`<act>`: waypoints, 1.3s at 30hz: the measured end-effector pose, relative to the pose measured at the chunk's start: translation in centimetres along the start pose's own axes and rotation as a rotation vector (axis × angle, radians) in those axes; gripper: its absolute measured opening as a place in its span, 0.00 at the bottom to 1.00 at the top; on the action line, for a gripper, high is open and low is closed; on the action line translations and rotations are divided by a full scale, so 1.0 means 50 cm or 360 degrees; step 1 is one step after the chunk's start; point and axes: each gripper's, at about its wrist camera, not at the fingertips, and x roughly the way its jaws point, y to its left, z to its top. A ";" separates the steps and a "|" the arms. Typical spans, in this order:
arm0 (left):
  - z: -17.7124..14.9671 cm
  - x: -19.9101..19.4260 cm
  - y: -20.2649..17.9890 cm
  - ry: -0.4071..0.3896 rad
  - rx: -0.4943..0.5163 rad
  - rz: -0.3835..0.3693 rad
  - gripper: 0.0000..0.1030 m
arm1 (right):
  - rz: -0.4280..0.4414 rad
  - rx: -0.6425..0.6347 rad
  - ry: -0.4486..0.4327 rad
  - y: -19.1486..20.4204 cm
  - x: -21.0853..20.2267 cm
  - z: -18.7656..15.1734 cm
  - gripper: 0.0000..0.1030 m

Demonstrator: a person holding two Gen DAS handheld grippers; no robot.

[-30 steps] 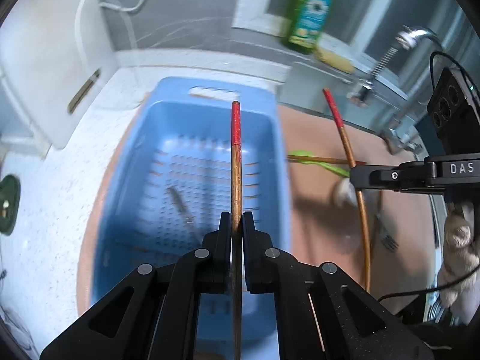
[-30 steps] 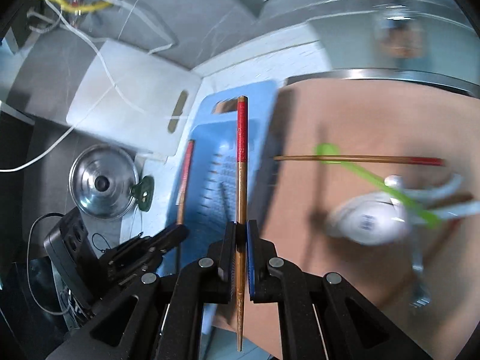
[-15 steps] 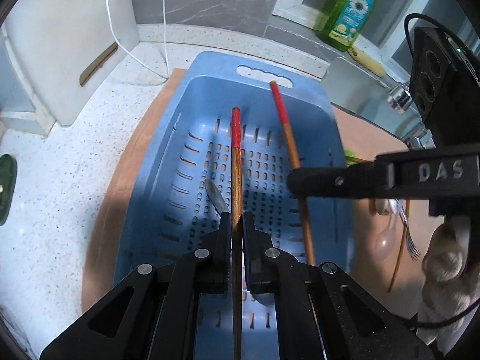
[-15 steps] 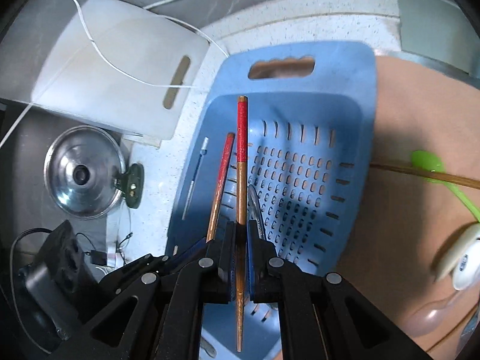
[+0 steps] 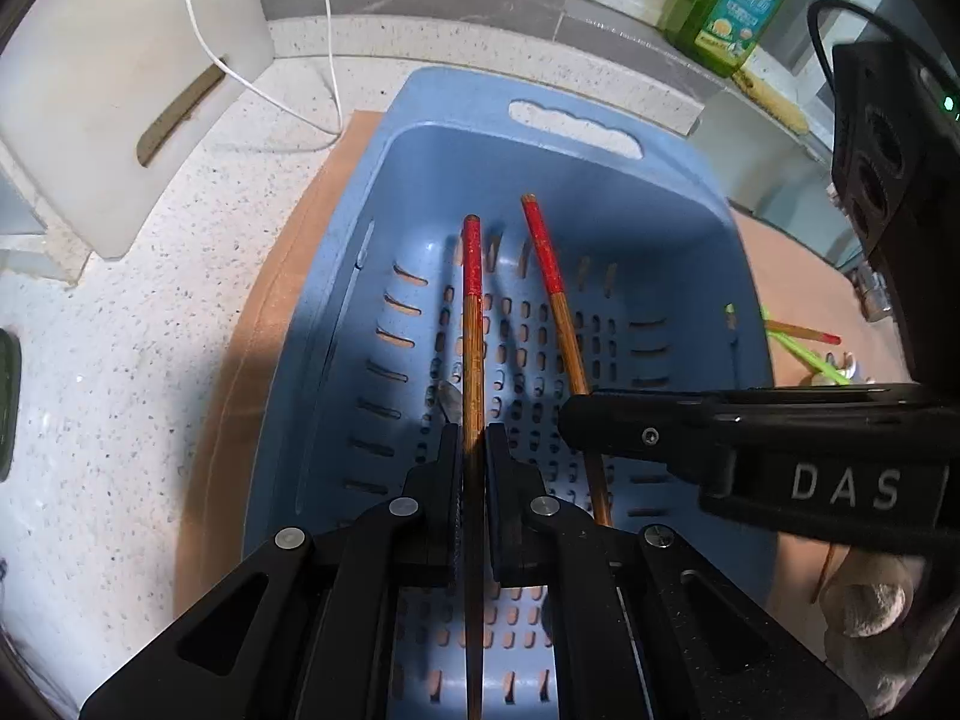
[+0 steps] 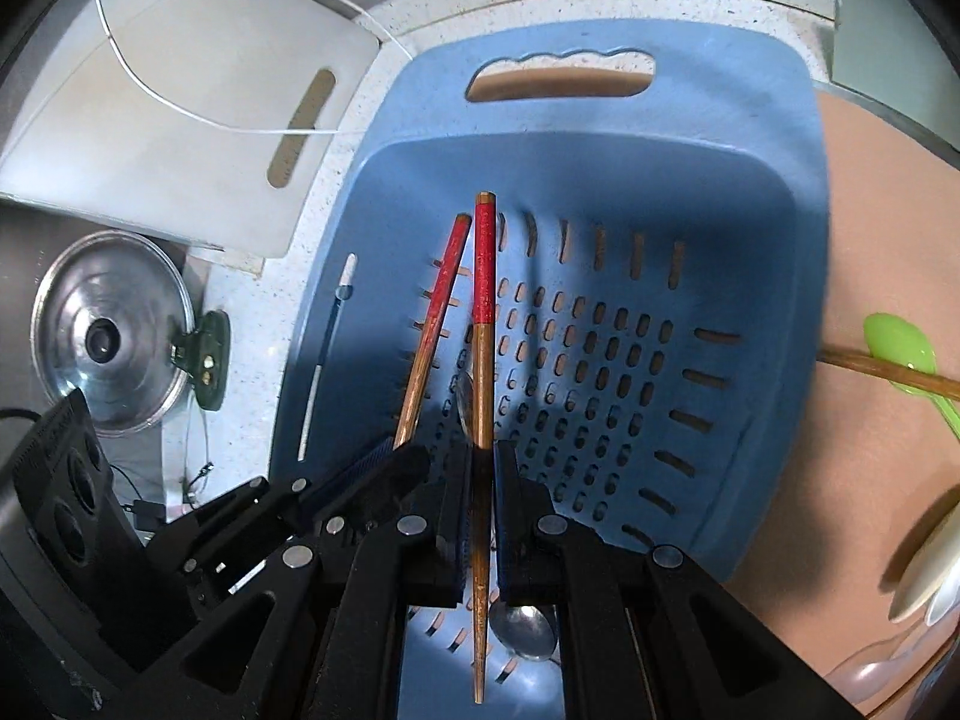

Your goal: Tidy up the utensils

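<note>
Both your grippers have swung over the perforated blue plastic basket [image 5: 384, 276], left gripper [image 5: 474, 444] and right gripper [image 6: 482, 462] each clenched on a red-tipped wooden chopstick [image 5: 471, 324] pointing twelve o'clock, so release looks near.
</note>
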 end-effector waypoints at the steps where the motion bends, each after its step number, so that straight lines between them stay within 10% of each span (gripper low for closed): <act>1: 0.000 0.005 0.001 0.0011 0.0002 0.0002 0.06 | -0.0015 -0.0006 0.0004 0.002 0.003 0.002 0.06; 39: 0.010 0.034 0.006 0.0069 -0.0033 -0.0003 0.06 | -0.0151 -0.0004 0.0075 0.016 0.045 0.030 0.08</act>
